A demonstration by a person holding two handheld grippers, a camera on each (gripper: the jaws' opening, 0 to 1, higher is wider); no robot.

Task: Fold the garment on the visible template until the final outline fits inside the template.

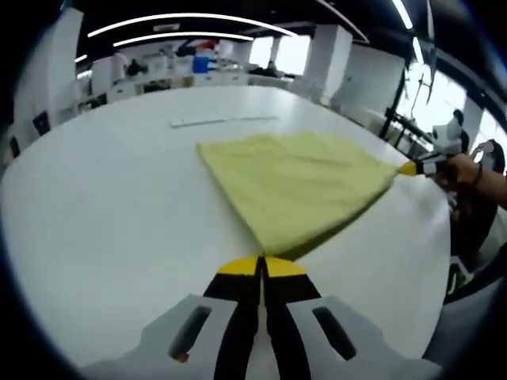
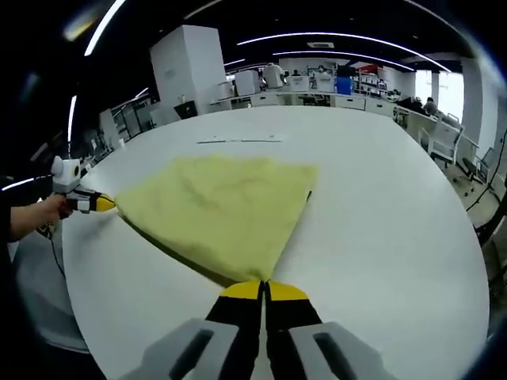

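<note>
Desk (image 1: pixel 103 214): large, white, broad bare surface all round the cloth. A thin dark line (image 2: pixel 238 141) is marked on it beyond the cloth's far edge. Desk's near edge curves past on the left of the right gripper view and on the right of the left gripper view.

Garment (image 1: pixel 297 186): pale yellow cloth, lying on the desk towards its near side, well short of the far edge. Mostly flat with soft wrinkles. Two near corners are drawn out to points, so the outline looks fan-shaped from each camera. In the right gripper view a second layer shows as a darker strip along the near left edge, and a thin dark edge runs down the right side.

Left tongs (image 1: pixel 261 265): yellow tips pressed together, clamped on one drawn-out corner of the garment, low over the desk. Seen again in the right gripper view at far left (image 2: pixel 101 203), held by a hand (image 2: pixel 36 215), tip on the cloth corner.

Right tongs (image 2: pixel 263 290): yellow tips pressed together, clamped on the other corner. Seen again in the left gripper view at far right (image 1: pixel 410 168), with a hand (image 1: pixel 467 170) behind them.

Background: white columns, office furniture, ceiling light strips.
</note>
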